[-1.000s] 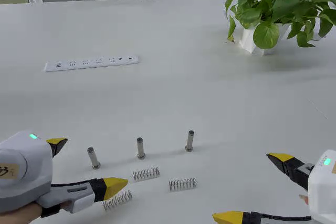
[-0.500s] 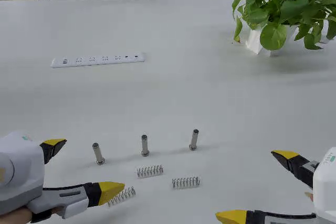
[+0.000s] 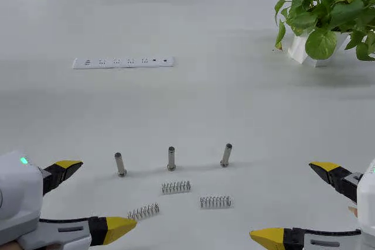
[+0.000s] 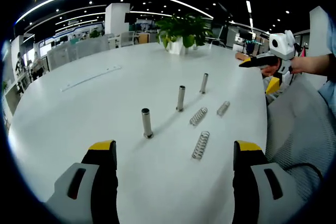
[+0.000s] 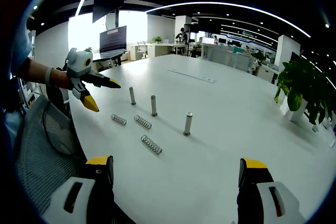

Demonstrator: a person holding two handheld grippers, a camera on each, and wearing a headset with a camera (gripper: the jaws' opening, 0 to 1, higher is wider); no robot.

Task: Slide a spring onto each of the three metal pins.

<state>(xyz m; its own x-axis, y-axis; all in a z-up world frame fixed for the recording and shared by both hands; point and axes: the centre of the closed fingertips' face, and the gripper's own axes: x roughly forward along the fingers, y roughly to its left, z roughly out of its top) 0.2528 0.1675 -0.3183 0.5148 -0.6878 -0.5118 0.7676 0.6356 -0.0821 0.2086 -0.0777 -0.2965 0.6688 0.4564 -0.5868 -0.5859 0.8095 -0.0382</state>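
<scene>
Currently the three springs (image 3: 176,187) lie loose on the workbench (image 3: 234,98) in front of three upright pins (image 3: 171,158), all bare. Your left gripper (image 3: 108,193) and right gripper (image 3: 280,200) hang empty with jaws spread wide, so the first pickup is not begun; you next need to close on one spring and align it over a pin. The white pot (image 3: 302,48), well apart, holds a plant (image 3: 328,4).

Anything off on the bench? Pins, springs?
Nothing stands out. Left pin, middle pin and right pin stand upright, bare. Left spring, middle spring and right spring lie loose on the table before them, none visibly bent. Left gripper and right gripper are open, empty.
</scene>
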